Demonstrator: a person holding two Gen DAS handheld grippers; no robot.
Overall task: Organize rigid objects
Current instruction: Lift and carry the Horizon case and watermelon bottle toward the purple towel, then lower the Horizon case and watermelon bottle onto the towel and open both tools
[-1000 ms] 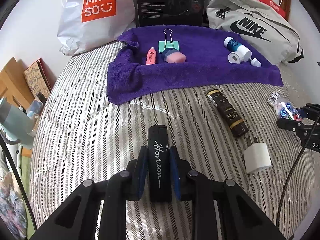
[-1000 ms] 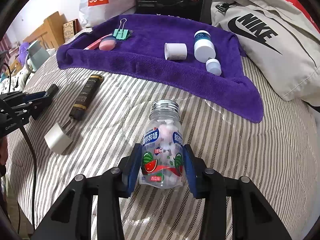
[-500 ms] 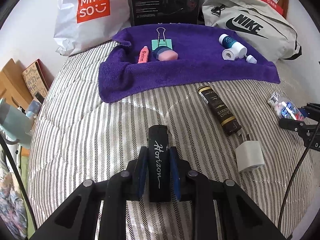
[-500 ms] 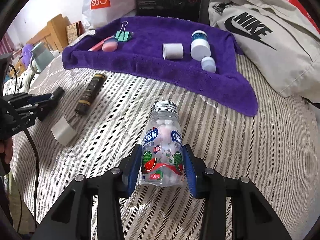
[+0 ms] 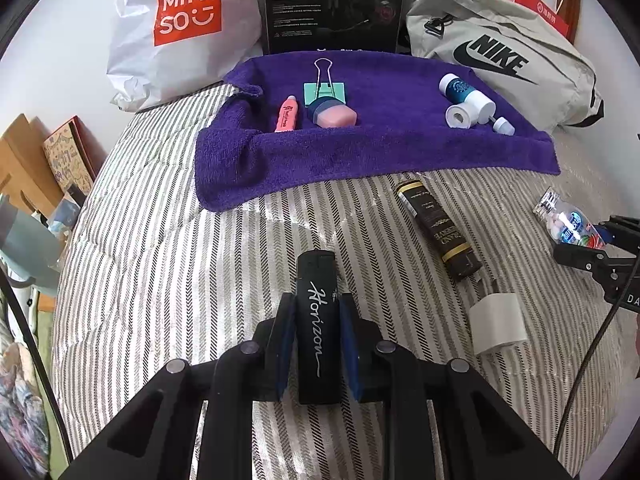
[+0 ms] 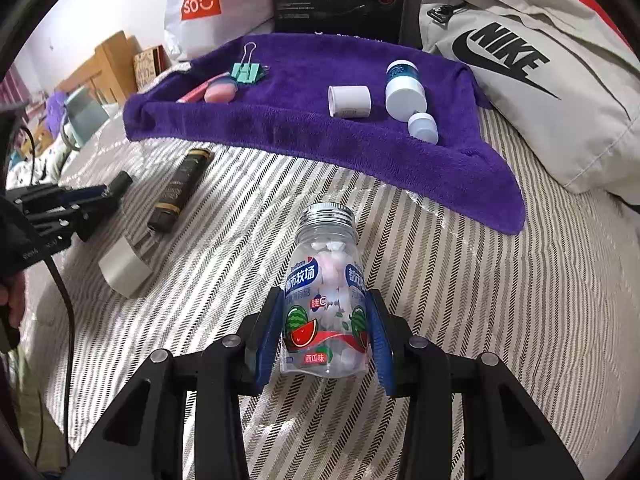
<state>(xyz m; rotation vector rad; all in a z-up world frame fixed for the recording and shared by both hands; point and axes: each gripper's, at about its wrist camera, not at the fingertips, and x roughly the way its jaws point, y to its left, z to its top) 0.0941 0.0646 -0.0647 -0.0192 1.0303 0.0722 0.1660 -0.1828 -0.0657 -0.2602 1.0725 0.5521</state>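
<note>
**Lighter and candy bottle both gripped, purple towel lies straight ahead**

Lighter [image 5: 319, 322]: black, "Horizon" script down its face, clamped between the blue pads of the left gripper [image 5: 318, 344]. Long axis runs along the fingers, far end pointing at the towel. Rigid, slim, seated deep in the jaws, so I'd judge slip unlikely.

Candy bottle [image 6: 326, 300]: clear plastic, metal screw cap, watermelon label, white and pink tablets inside. Right gripper [image 6: 326, 336] is closed on its lower body, cap pointing away, toward the towel's near right edge. Smooth round wall; it could rotate in the pads if tilted.

Purple towel [image 5: 400, 152] sits at the far side of the striped bedcover [image 5: 160, 280], ahead of both grippers. Already on it, left group: pink highlighter [image 5: 287, 115], pink eraser [image 5: 332, 114], green binder clip [image 5: 324, 90]. Right group: teal-and-white bottle [image 6: 403, 90], white cap [image 6: 349, 101], small cap [image 6: 423, 127].

Left gripper lines up with the left group, right gripper with the right group, so no crossing needed.

Still on the bedcover, between the two grippers: dark tube [image 5: 438, 230], long axis running near-to-far, and white charger [image 5: 498, 328] near its close end. My guess is those come next.
</note>
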